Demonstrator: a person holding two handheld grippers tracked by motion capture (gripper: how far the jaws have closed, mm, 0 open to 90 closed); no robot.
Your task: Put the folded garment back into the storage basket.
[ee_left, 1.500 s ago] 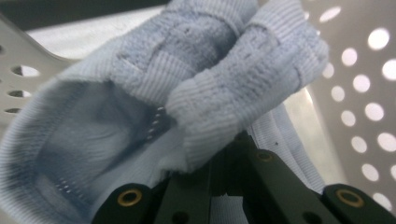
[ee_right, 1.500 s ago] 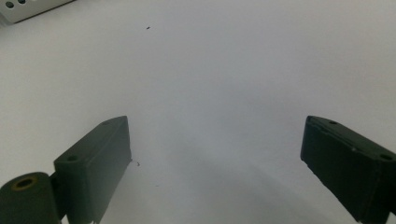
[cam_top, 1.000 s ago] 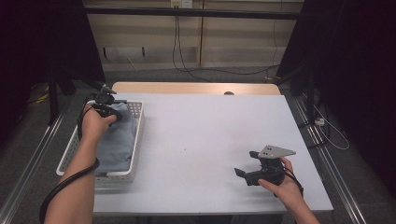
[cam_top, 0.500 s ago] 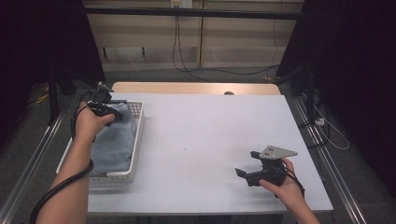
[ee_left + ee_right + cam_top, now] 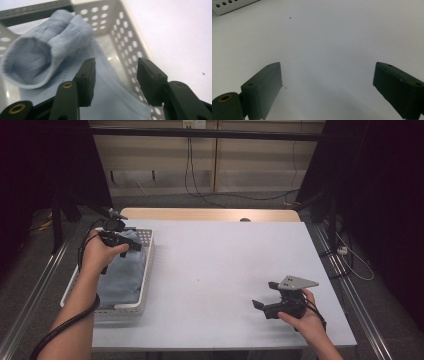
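Observation:
A light blue knitted cloth (image 5: pixel 122 275) lies folded in a white perforated basket (image 5: pixel 148 270) at the table's left. In the left gripper view the cloth (image 5: pixel 45 50) bunches into a roll near the basket wall (image 5: pixel 125 37). My left gripper (image 5: pixel 132 245) hovers over the basket's far end. Its jaws (image 5: pixel 116 62) have just been opening, and they are apart with nothing pressed between them; the cloth lies below. My right gripper (image 5: pixel 264 296) rests low over the bare table at the near right, and its jaws (image 5: pixel 327 67) are wide open and empty.
The white table (image 5: pixel 225 265) stretches between the basket and the right hand. A wooden strip (image 5: pixel 210 215) runs along its far edge. Metal rails (image 5: pixel 350 290) flank both sides, and cables hang at the back.
The left gripper's jaws have opened and the hand has lifted slightly over the cloth, which stays in the basket. The right hand has not moved.

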